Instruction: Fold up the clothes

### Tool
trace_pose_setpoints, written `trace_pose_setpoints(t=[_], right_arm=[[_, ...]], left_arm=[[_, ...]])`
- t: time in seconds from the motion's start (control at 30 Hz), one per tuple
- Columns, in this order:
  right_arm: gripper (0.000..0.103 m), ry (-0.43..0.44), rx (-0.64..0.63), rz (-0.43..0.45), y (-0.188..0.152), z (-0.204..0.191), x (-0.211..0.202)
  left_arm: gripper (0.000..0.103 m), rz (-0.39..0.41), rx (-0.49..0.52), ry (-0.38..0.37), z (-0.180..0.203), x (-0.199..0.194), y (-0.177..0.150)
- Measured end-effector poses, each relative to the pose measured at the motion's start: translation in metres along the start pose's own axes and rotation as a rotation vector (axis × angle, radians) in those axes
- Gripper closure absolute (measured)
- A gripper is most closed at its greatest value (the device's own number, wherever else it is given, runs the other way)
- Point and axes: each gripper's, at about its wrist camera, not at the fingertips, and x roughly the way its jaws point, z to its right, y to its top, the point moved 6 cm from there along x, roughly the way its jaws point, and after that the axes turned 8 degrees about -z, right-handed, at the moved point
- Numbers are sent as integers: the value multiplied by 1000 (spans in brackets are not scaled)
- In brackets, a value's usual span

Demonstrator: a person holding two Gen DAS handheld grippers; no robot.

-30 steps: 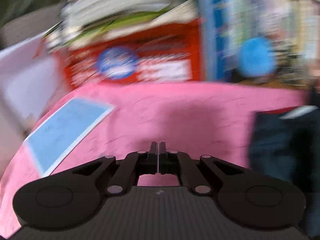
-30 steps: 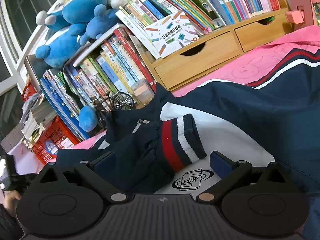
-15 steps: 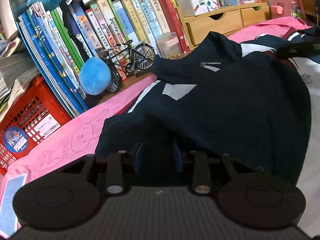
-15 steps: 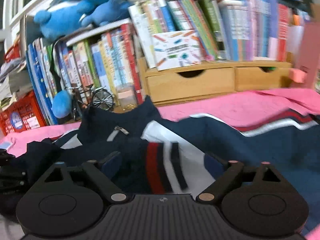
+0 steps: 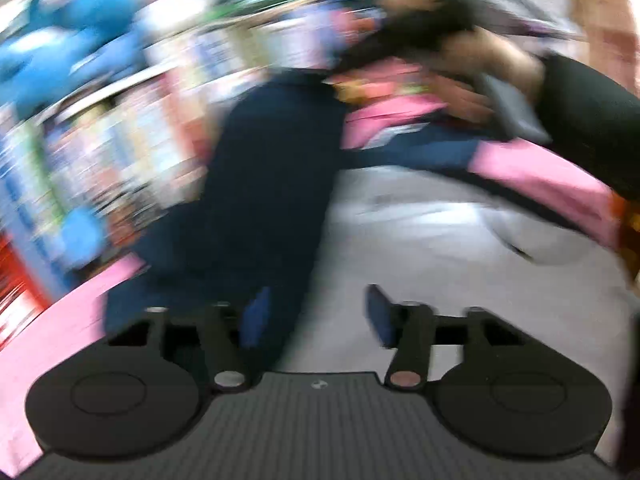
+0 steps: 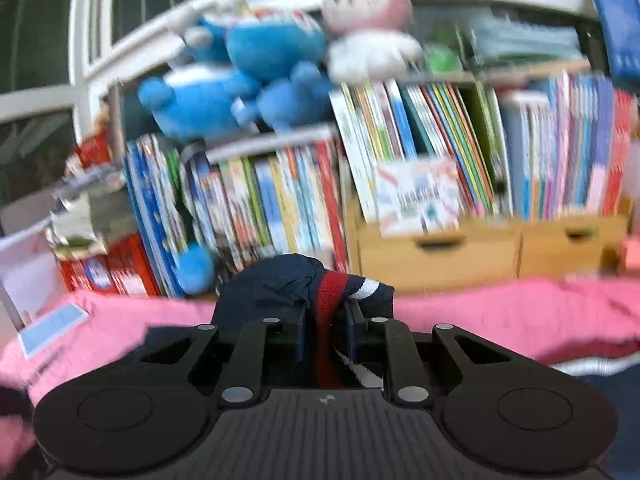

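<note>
**Sleeve cuff pinched by the right gripper, left gripper spread**

In the left wrist view (strongly blurred), the left gripper is seen with its fingers spread apart above the jacket, which is laid on the pink cloth. In the right wrist view, the striped cuff is pinched between the fingers of the right gripper and is raised before the books and the wooden drawers.

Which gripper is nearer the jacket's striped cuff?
Right. The right gripper is shut on the striped cuff. The left gripper is open over the jacket's navy and white body; no cuff shows between its fingers.
</note>
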Motion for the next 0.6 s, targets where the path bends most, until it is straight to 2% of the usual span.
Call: trace_pose_setpoints(t=[0.1,0.17,0.23,0.33,0.4,0.43,0.53,0.6], right_arm=[[82,51,-40,39,27,-19,-17],[82,80,-80,67,40,-32,-30],[82,101,-107,81,47,-45,-38],[82,126,-150,107,52,-64,-47],[82,124,-184,127,50,-78,-45],[82,130,-192,118,48,-85,-41],[82,153,-169,35,34,-96,-11],[82,120,-176,-28,18,-99,14]], left_arm=[[30,-38,48,78,20,32,9],[31,-89,-16,196,1,58,13],[36,-122,-126,378,-38,70,10],[38,-127,-268,661,-92,61,4],[38,-133,-320,814,-118,44,-6],[38,-149,-331,866,-128,38,-12],[38,-237,-348,905,-145,33,-39],[36,-312,-334,881,-148,40,-55]])
